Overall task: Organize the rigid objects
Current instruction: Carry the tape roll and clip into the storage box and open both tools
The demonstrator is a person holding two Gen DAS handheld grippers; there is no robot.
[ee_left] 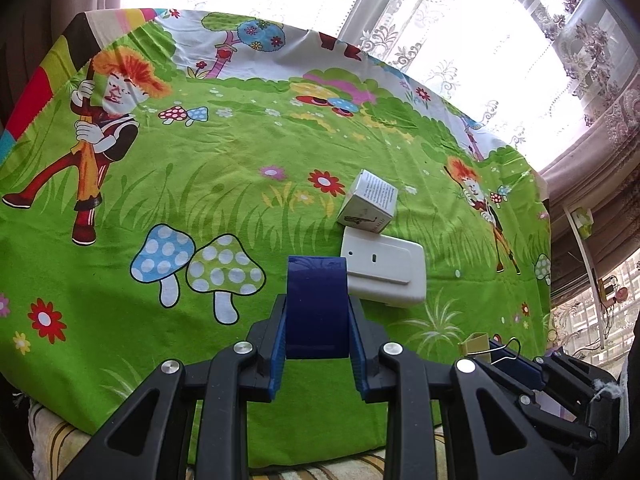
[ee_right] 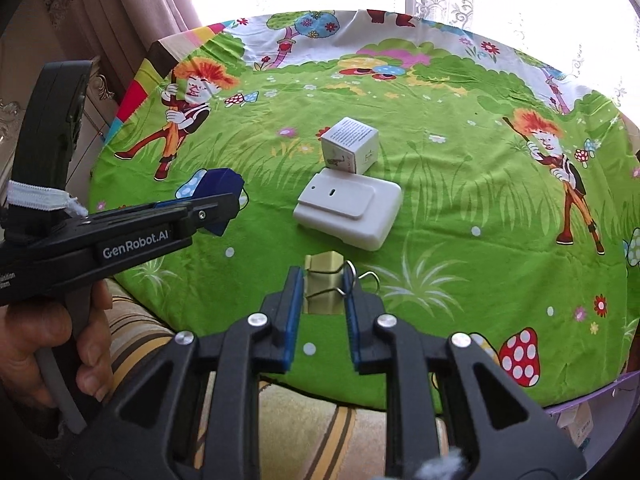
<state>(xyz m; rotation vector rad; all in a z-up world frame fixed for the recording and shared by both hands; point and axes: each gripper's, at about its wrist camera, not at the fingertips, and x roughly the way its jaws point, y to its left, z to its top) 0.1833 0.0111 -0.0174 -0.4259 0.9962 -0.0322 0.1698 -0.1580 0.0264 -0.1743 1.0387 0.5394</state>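
Observation:
My left gripper (ee_left: pixel 318 300) is shut on a dark blue block (ee_left: pixel 316 320), held just above the green cartoon tablecloth (ee_left: pixel 248 168). From the right wrist view the same gripper (ee_right: pixel 224 208) comes in from the left with the blue block (ee_right: pixel 218 182) sticking out of its tip. My right gripper (ee_right: pixel 322 280) is shut on a gold binder clip (ee_right: pixel 322 294), its wire handles poking out to the right. Ahead of both lie a flat white plastic device (ee_right: pixel 348 212) and, touching its far edge, a small printed cardboard cube (ee_right: pixel 352 144).
A round table carries the cloth and drops off at its near edge onto a striped fabric (ee_right: pixel 132 336). A person's hand (ee_right: pixel 48 340) grips the left tool's handle. Lace curtains and a bright window (ee_left: pixel 460 20) stand behind the table.

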